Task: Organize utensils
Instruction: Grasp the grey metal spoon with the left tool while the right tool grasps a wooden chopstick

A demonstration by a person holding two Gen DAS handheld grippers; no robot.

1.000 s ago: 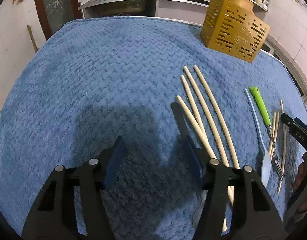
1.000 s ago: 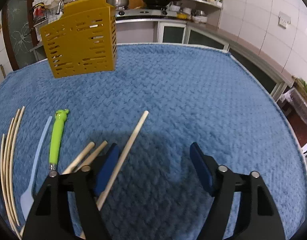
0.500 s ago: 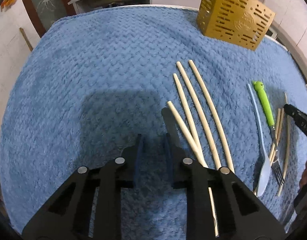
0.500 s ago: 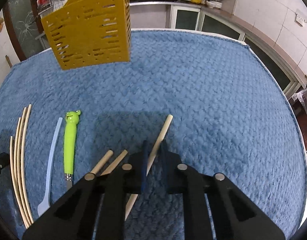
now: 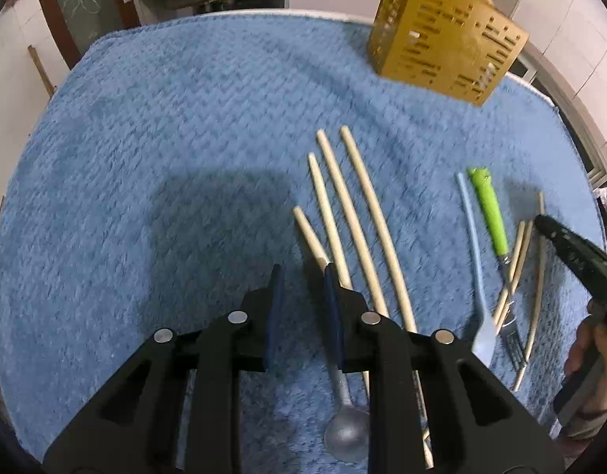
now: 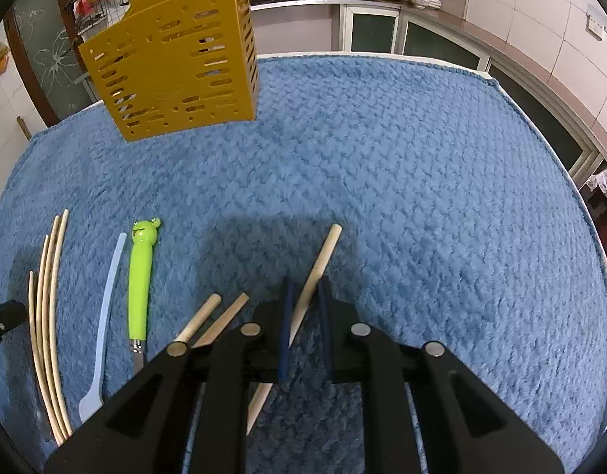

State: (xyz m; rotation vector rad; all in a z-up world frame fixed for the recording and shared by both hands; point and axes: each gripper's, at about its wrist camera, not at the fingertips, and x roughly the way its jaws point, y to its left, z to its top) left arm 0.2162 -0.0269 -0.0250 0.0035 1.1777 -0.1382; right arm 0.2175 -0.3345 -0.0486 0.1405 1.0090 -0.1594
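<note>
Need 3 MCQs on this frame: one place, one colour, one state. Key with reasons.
1. Where does the yellow holder stand?
A. Between the left gripper's fingers
B. On top of the chopsticks
C. On the far part of the blue cloth, beyond the utensils

2. What colour is the frog-headed handle?
A. Red
B. Green
C. Black

3. What sits between the right gripper's fingers?
A. A chopstick
B. A spoon
C. Nothing

Key:
1 C: the yellow holder stands on the blue cloth, past every utensil.
2 B: the frog-headed handle is bright green.
3 A: the right gripper has closed with a chopstick running between its fingers.
</note>
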